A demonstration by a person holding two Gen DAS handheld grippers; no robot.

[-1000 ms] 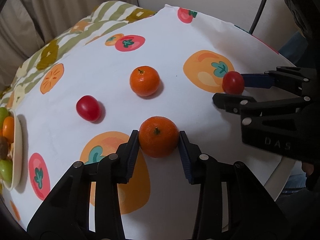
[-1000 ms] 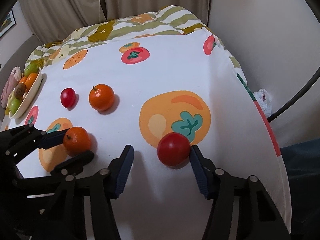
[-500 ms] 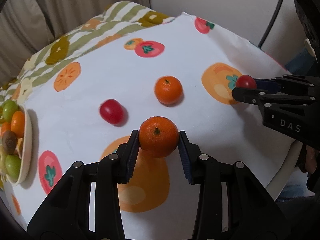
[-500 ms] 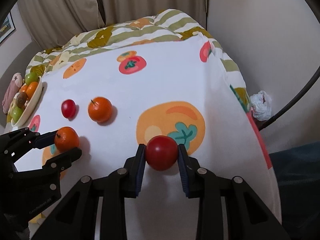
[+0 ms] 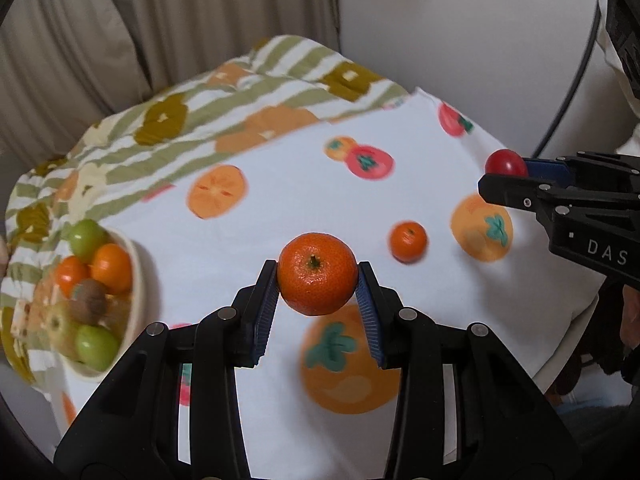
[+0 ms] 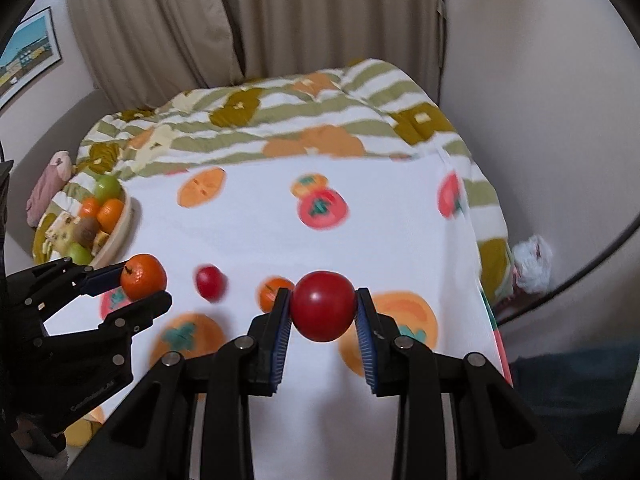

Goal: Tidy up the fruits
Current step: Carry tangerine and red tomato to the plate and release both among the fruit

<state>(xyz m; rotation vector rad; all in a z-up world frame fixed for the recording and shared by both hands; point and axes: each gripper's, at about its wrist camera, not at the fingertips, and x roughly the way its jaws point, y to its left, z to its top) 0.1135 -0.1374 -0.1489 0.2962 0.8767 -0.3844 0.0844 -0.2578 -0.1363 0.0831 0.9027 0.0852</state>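
A: So, what am I holding on each side?

B: My left gripper (image 5: 317,285) is clamped on a mandarin (image 5: 317,285), stem facing the camera, lifted above the white fruit-print cloth (image 5: 280,208). My right gripper (image 6: 323,306) is clamped on a red tomato (image 6: 323,306), also held above the cloth.

A: And where does the rest of the fruit sit?

B: A second mandarin (image 5: 408,241) and a small red tomato (image 6: 209,281) lie loose on the cloth, near each other. At the cloth's left edge a cream bowl (image 5: 138,276) holds green fruits, mandarins and a kiwi (image 5: 89,306).

A: Anything behind?

B: A striped quilt (image 6: 280,120), then beige curtains (image 6: 280,20).
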